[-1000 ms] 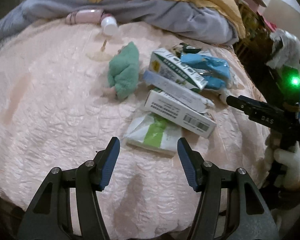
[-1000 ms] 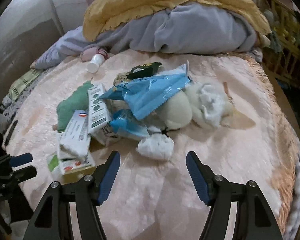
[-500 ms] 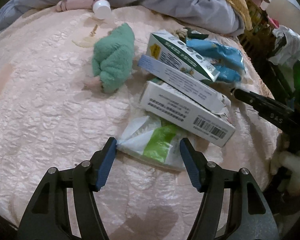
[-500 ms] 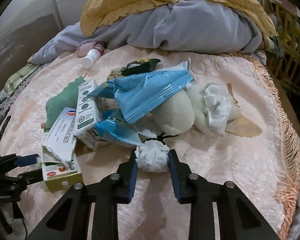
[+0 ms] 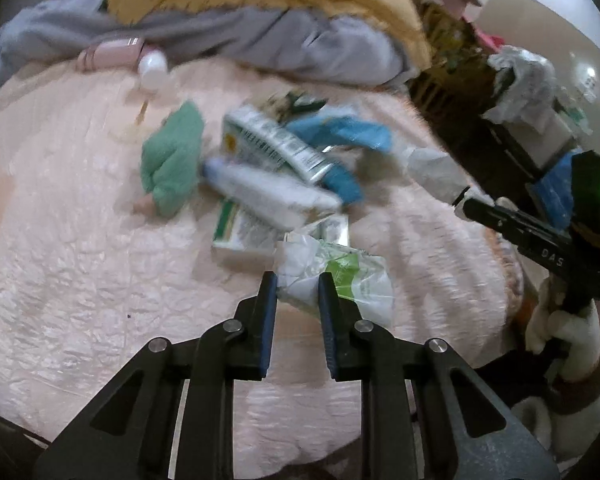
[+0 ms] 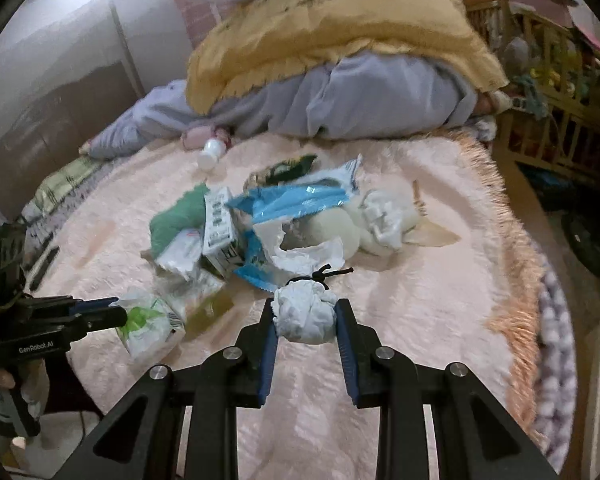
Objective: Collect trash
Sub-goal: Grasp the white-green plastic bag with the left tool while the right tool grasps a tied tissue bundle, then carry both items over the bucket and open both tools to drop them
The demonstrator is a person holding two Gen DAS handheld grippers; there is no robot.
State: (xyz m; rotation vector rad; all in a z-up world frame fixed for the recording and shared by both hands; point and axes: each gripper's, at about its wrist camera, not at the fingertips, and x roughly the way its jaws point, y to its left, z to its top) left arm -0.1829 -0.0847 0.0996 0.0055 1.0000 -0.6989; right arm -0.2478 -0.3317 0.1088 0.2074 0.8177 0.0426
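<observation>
Pink bedspread (image 6: 440, 280) bare rightward, right tool (image 6: 305, 316) pinching tissue wad (image 6: 304, 312), left tool (image 5: 298, 292) closing on wrapper (image 5: 340, 280).

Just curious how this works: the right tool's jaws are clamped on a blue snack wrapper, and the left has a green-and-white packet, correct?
Not quite. The right gripper holds a crumpled white tissue ball, as the right wrist view shows; the blue wrapper lies on the bed. The left gripper does have the green-and-white packet.

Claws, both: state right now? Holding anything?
Left claw: closing on the white and green plastic packet, pinched between its pads.
Right claw: shut on the crumpled white tissue ball, lifted off the pink bedspread.
</observation>
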